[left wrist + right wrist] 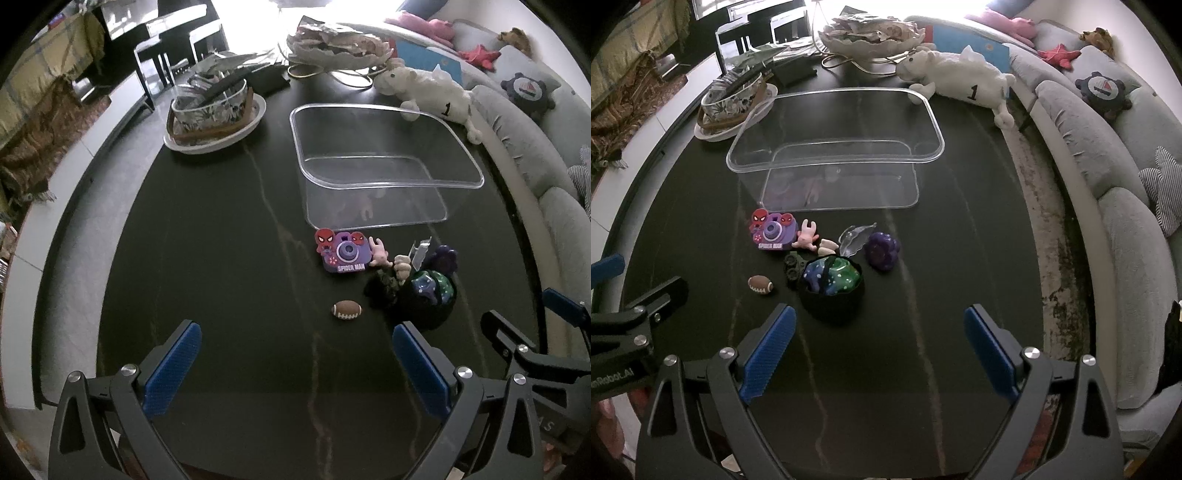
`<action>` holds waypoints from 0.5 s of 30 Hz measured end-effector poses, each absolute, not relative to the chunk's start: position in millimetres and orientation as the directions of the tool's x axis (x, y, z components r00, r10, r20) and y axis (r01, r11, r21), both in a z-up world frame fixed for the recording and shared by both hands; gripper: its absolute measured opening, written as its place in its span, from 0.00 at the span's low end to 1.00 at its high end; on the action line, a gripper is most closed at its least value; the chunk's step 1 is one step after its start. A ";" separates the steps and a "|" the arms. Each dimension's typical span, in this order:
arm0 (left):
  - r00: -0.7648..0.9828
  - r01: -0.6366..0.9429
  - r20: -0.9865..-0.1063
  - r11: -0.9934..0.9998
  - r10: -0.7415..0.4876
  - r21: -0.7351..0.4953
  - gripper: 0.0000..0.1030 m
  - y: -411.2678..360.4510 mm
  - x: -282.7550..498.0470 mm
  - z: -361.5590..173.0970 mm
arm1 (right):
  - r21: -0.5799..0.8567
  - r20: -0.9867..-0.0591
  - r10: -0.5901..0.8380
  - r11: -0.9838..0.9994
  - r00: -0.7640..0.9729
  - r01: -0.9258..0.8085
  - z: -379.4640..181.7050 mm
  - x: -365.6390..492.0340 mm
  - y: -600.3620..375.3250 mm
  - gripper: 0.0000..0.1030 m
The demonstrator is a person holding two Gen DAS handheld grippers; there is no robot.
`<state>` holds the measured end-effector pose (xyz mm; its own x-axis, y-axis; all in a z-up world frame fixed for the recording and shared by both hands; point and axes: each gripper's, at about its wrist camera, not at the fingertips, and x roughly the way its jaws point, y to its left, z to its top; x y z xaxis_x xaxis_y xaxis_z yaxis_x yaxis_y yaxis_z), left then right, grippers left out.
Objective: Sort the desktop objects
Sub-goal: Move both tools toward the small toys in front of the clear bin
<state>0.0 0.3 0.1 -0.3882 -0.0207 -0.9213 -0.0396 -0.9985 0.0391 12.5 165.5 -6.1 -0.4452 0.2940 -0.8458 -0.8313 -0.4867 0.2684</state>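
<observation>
Small toys lie in a cluster on the dark table in front of a clear plastic bin [458,182] [925,160]: a purple Spider-Man toy camera [343,253] [772,232], a tiny brown football [347,309] [760,284], a pink figure [807,238], a purple grape-like toy [882,251], a dark green toy car [793,266] and a black pouch with blue-green toys [432,291] [831,284]. My left gripper [297,356] hovers open near the football, nothing between its blue pads. My right gripper [879,339] stands open just short of the pouch, also empty.
A white plush animal [428,92] [960,72] lies behind the bin. A floral basket on a white plate [214,114] [733,101] stands back left, a shell-like bowl [871,33] farther back. A grey sofa [1108,155] runs along the table's right edge.
</observation>
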 end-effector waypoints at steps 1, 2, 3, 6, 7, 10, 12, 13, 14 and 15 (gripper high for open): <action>-0.391 -0.040 -0.920 -0.999 -0.018 0.037 1.00 1.1 0.0 0.4 | 0.269 -0.846 0.292 -0.487 -0.445 -0.831 -6.0 12.1 165.6 0.89; -0.393 -0.040 -0.919 -0.999 -0.016 0.035 1.00 1.9 0.0 0.6 | 0.270 -0.847 0.291 -0.486 -0.445 -0.831 -5.9 11.8 165.6 0.89; -0.396 -0.041 -0.918 -0.999 -0.014 0.033 1.00 2.7 0.0 0.9 | 0.270 -0.847 0.289 -0.486 -0.445 -0.831 -5.8 11.4 165.7 0.89; -0.398 -0.038 -0.917 -0.999 -0.001 0.017 1.00 5.5 0.4 0.1 | 0.286 -0.840 0.287 -0.487 -0.461 -0.825 -4.3 13.5 165.2 0.89; -0.399 -0.038 -0.917 -0.999 0.002 0.015 1.00 6.5 -0.4 -1.0 | 0.295 -0.839 0.281 -0.484 -0.466 -0.824 -6.3 13.3 167.5 0.89; -0.390 -0.031 -0.920 -0.999 0.036 -0.026 1.00 -0.9 -1.8 -2.3 | 0.283 -0.843 0.287 -0.482 -0.454 -0.829 -8.3 11.7 166.0 0.89; -0.380 -0.027 -0.924 -0.999 0.047 -0.039 1.00 -3.4 -4.3 -4.1 | 0.281 -0.845 0.286 -0.483 -0.453 -0.829 -9.0 11.9 166.1 0.89; -0.375 -0.026 -0.926 -0.999 0.050 -0.044 1.00 -4.1 -5.8 -5.3 | 0.281 -0.845 0.285 -0.483 -0.453 -0.829 -9.3 11.2 166.4 0.89; -0.373 -0.026 -0.926 -0.999 0.051 -0.045 1.00 -4.0 -6.3 -5.8 | 0.282 -0.845 0.285 -0.482 -0.453 -0.829 -9.3 11.5 166.5 0.89; -0.375 -0.030 -0.926 -0.999 0.050 -0.042 1.00 -4.0 -6.3 -5.2 | 0.283 -0.844 0.286 -0.481 -0.454 -0.830 -9.2 11.8 166.7 0.89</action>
<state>-6.3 -4.0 -5.2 -0.3745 0.0499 -0.9259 -0.0299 -0.9987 -0.0418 11.8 166.7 -9.2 -0.4537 0.2859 -0.8441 -0.8297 -0.4813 0.2829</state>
